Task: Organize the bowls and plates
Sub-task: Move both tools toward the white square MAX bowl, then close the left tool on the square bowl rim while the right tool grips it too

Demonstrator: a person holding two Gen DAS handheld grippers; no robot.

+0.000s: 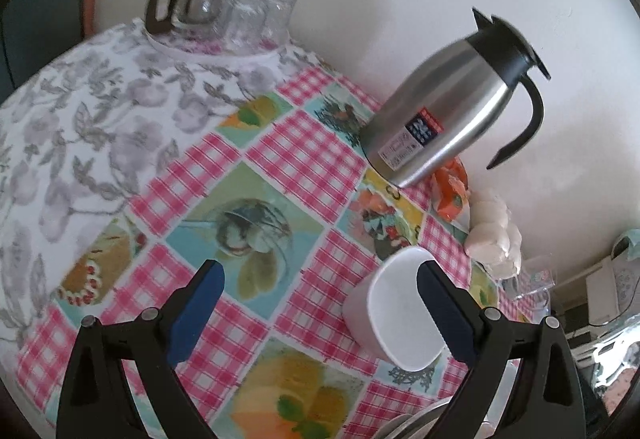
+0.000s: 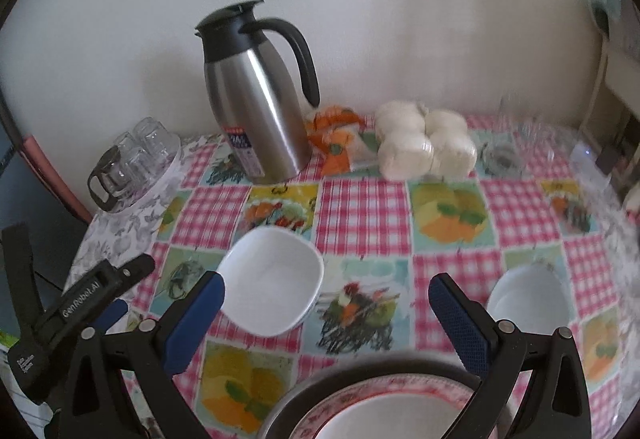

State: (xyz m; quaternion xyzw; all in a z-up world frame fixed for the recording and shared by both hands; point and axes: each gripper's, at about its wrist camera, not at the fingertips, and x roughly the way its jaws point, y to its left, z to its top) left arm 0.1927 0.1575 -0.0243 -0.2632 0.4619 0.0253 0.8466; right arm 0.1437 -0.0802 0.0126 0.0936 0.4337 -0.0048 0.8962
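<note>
A white square bowl [image 1: 394, 319] stands on the checked tablecloth, just inside my left gripper's right finger; it also shows in the right wrist view [image 2: 274, 281]. My left gripper [image 1: 320, 303] is open and empty, and it shows at the lower left of the right wrist view [image 2: 116, 303]. My right gripper [image 2: 326, 313] is open and empty above a stack of plates [image 2: 384, 407] with a pink floral rim at the table's front edge. A second white bowl [image 2: 528, 297] sits to the right, beside my right finger.
A steel thermos jug [image 2: 260, 99] stands at the back by the wall. Beside it lie an orange packet [image 2: 338, 137] and a bag of white buns [image 2: 424, 143]. A tray with a glass pot and upturned glasses [image 2: 132, 163] sits at the back left. Clear glassware [image 2: 520, 143] stands at the back right.
</note>
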